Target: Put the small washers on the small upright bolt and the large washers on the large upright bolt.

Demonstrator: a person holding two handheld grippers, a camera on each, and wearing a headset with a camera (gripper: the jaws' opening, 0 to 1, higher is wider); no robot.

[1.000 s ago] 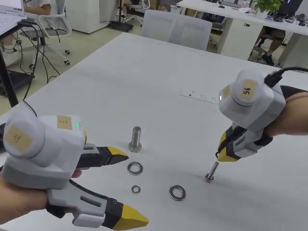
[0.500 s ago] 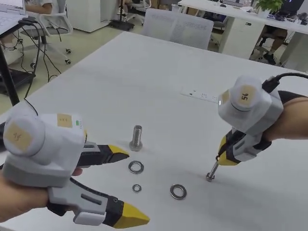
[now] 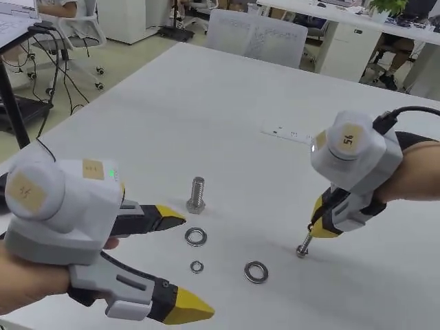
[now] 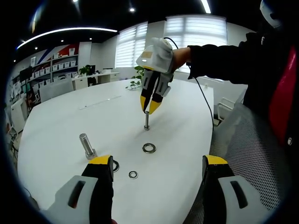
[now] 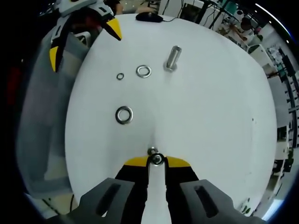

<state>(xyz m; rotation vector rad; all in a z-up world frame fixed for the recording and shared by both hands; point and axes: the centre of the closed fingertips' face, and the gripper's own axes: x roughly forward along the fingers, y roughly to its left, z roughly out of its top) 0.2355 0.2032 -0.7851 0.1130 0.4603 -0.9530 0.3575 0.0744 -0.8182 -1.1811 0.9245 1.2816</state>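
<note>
We've got the right gripper (image 3: 317, 230) pinched shut on the leaning small bolt's (image 3: 302, 247) top, the left gripper (image 3: 193, 267) wide open and empty, and three washers (image 3: 196, 237) flat on the table (image 3: 206, 124) near the large bolt (image 3: 196, 195).

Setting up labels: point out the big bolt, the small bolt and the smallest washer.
big bolt (image 3: 197, 190), head view, middle of its threaded shaft.
small bolt (image 3: 304, 245), head view, middle of its thin shaft.
smallest washer (image 3: 193, 267), head view, left side of its ring.
</note>
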